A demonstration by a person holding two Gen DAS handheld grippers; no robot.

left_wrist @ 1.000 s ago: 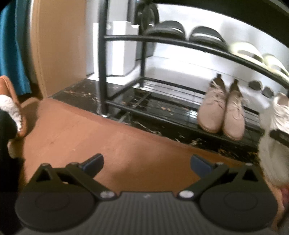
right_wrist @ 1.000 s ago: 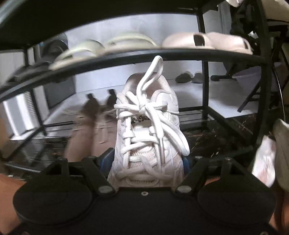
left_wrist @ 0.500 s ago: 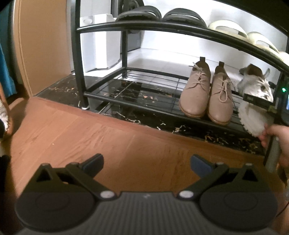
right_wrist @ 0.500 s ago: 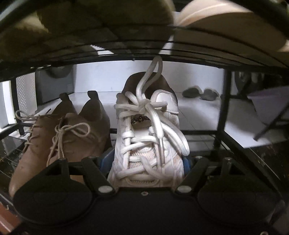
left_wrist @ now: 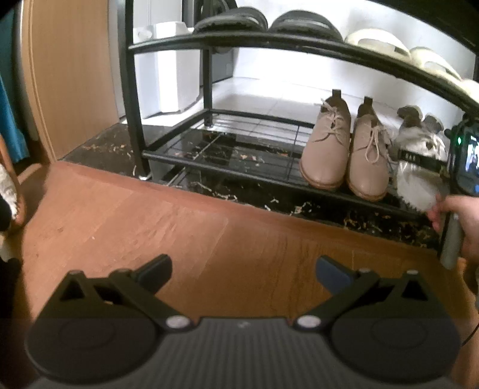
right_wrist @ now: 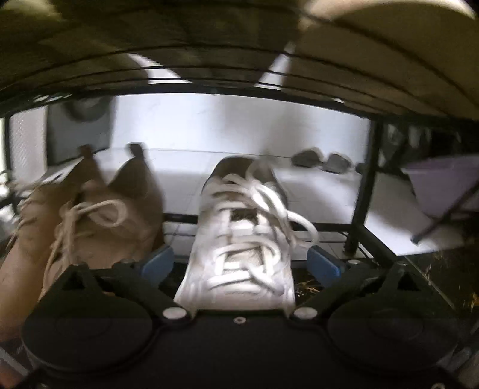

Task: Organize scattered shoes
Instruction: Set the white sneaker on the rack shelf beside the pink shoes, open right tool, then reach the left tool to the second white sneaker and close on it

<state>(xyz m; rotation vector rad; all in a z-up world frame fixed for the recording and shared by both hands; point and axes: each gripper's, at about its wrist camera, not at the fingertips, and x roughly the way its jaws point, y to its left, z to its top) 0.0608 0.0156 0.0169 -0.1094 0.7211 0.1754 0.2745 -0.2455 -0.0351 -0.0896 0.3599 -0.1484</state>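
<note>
a white lace-up sneaker is seen set on the bottom wire tier of the black metal shoe rack, just to the right of a pair of tan suede lace-up shoes, heel toward the back. the right gripper is spread wide, its blue pads standing apart from the sneaker's sides, so the shoe appears to have been let go; the placing step is judged to be at its end. the view is blurred, so whether the sole lies fully flat on the wires cannot be told. the left gripper is held open and empty over the brown wooden floor in front of the rack. on the upper tier, dark slippers and cream slippers are lined up. next, the right gripper would need to be drawn straight back without catching the loose laces or the tier above, and a further stray shoe would have to be sought; a fleece-lined brown slipper is partly seen at the left edge and may be a candidate.
</note>
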